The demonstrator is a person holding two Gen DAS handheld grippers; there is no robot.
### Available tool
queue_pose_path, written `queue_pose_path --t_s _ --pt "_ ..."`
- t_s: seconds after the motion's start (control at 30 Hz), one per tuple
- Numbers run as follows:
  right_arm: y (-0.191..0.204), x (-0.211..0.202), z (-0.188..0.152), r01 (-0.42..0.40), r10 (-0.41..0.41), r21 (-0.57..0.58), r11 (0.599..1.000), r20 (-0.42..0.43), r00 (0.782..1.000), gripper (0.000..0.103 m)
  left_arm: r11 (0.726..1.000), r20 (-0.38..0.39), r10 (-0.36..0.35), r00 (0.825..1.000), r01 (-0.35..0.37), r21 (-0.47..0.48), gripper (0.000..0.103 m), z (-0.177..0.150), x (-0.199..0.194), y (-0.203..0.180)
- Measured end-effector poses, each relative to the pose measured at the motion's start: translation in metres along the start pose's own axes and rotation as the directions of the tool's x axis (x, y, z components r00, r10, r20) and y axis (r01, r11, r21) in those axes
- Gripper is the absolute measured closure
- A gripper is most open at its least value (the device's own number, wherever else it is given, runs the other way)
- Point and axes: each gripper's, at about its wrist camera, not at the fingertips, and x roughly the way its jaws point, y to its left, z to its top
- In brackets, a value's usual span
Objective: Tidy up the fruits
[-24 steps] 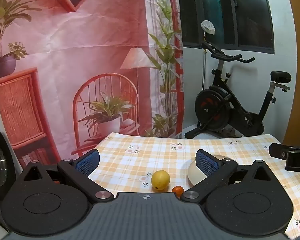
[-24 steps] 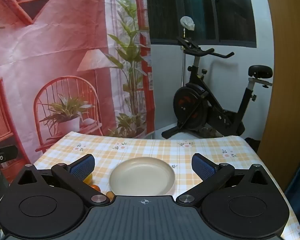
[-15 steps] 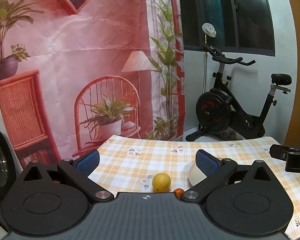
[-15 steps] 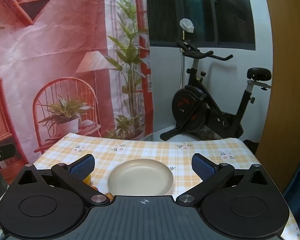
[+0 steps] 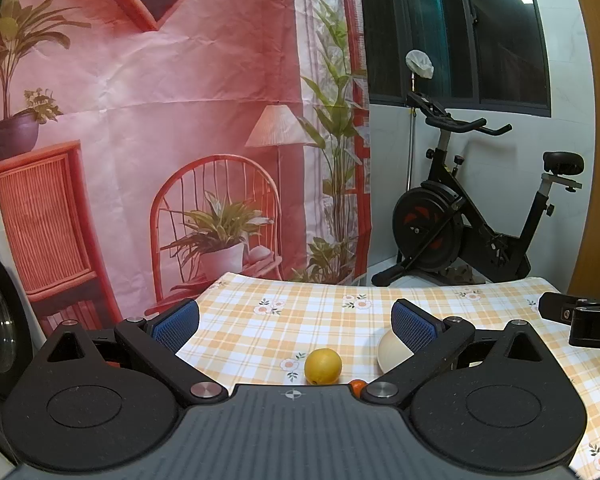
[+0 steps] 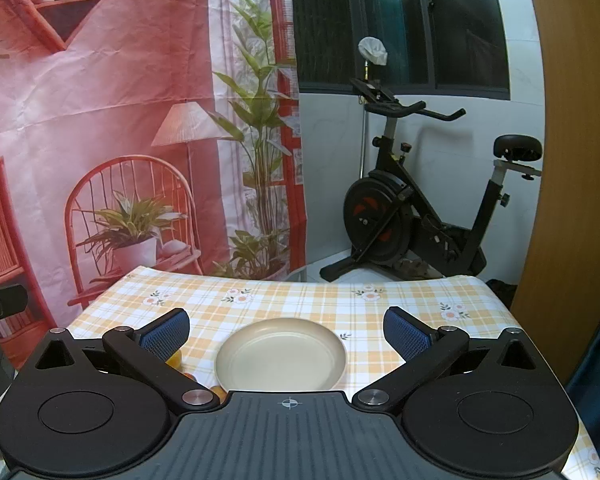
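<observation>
A round yellow citrus fruit with a dimpled rind point(image 5: 323, 366) sits on the bench, which is covered by an orange-and-white checked cloth with small flowers point(image 5: 324, 312). The landmark here is the shallow cream-coloured round plate point(image 6: 280, 354), which lies empty on the cloth. In the left wrist view the yellow fruit rests just to the left of the plate's rim point(image 5: 392, 350), and a small orange fruit point(image 5: 357, 385), largely hidden by the tool body, lies between fruit and plate, nearer the camera. The right wrist view shows slivers of orange and yellow fruit point(image 6: 217, 391) left of the plate, mostly hidden.

The left gripper point(image 5: 296, 322) hovers above the cloth with its fingers point(image 5: 176, 320) spread fully apart and nothing between them; the yellow fruit lies ahead and below. The right gripper point(image 6: 286, 330) is likewise fully released and empty, with the plate centred ahead of it.

The yellow fruit looks firm, fairly light and stiff enough to bear a moderate squeeze, though its round shape makes it likely to roll or slip sideways. The ribbed blue pads should probably meet it across its widest middle, on opposite sides. The small orange fruit seems softer and lighter, needing a gentler close. The plate appears hard and breakable, so fruit is best lowered rather than dropped.
</observation>
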Motion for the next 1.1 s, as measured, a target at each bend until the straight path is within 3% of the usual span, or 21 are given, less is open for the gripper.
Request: queue_pose_path --t_s 1.1 --pt "-0.0019 -0.0018 -0.0005 0.000 0.000 0.000 1.000 0.002 1.000 0.000 1.000 0.000 -0.002 1.000 0.002 -0.008 0.000 -0.0003 -0.0004 0.0009"
